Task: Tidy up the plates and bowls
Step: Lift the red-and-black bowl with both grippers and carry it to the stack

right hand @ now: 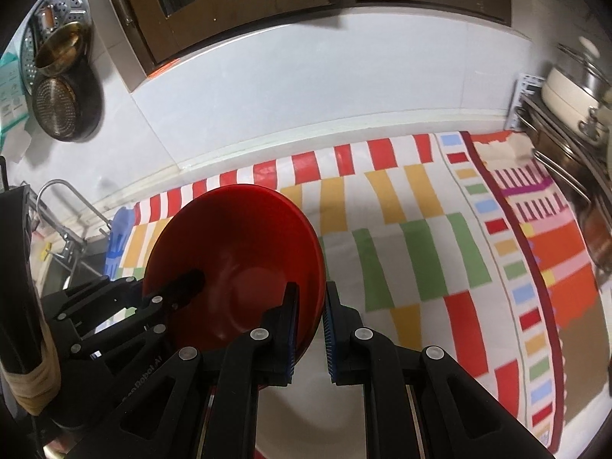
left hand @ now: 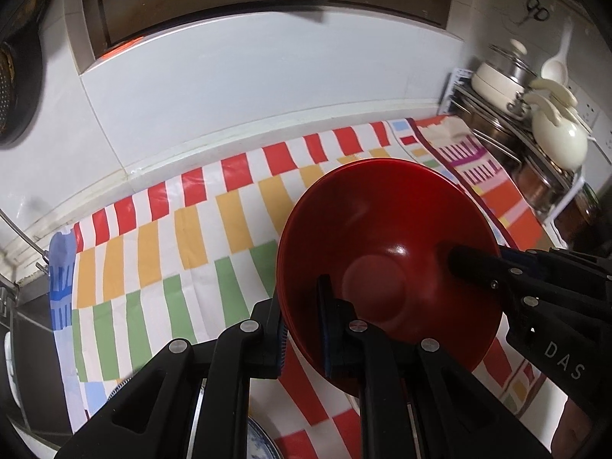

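Glossy red bowls [left hand: 386, 244], nested in a stack, rims pinched on two opposite sides, held tilted above the striped cloth [left hand: 160, 244]

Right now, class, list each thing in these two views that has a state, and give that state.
Red bowls: stacked, tilted, held off the cloth by both rims.
Left tool: shut on the bowls' rim.
Right tool: shut on the opposite rim.
Striped cloth: spread flat on the counter.
Faucet: no water visible.
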Action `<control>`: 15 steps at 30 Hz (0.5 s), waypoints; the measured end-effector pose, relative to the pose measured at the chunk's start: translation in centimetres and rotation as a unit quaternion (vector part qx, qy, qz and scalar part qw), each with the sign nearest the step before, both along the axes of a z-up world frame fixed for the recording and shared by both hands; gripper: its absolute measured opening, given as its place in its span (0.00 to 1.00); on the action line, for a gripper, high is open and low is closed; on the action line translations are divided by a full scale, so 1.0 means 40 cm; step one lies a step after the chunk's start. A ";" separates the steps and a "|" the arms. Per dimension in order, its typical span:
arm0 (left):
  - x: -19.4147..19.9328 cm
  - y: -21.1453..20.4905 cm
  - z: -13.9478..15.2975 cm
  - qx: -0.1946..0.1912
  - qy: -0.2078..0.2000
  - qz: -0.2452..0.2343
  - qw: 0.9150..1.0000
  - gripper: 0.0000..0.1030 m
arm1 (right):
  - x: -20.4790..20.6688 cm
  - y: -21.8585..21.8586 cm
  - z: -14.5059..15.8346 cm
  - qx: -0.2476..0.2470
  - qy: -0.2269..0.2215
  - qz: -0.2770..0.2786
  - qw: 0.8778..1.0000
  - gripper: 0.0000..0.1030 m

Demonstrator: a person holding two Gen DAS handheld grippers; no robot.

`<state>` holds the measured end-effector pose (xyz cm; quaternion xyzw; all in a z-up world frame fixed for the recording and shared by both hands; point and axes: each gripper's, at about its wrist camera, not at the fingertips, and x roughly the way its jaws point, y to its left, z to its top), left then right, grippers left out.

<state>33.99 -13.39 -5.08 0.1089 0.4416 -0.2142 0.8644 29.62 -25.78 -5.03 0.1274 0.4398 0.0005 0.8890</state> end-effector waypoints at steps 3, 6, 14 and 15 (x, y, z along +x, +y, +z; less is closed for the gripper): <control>-0.029 -0.006 -0.003 0.002 0.002 -0.009 1.000 0.15 | -0.033 -0.001 -0.004 0.001 0.001 -0.005 1.000 0.13; -0.056 -0.013 -0.010 0.007 0.005 -0.017 1.000 0.15 | -0.067 -0.009 -0.012 0.001 0.004 -0.010 1.000 0.13; -0.107 -0.040 -0.056 0.026 0.023 -0.038 0.999 0.16 | -0.129 -0.023 -0.049 0.003 0.024 -0.017 1.000 0.13; -0.111 -0.042 -0.061 0.028 0.026 -0.039 0.999 0.16 | -0.134 -0.025 -0.055 0.003 0.028 -0.018 0.999 0.13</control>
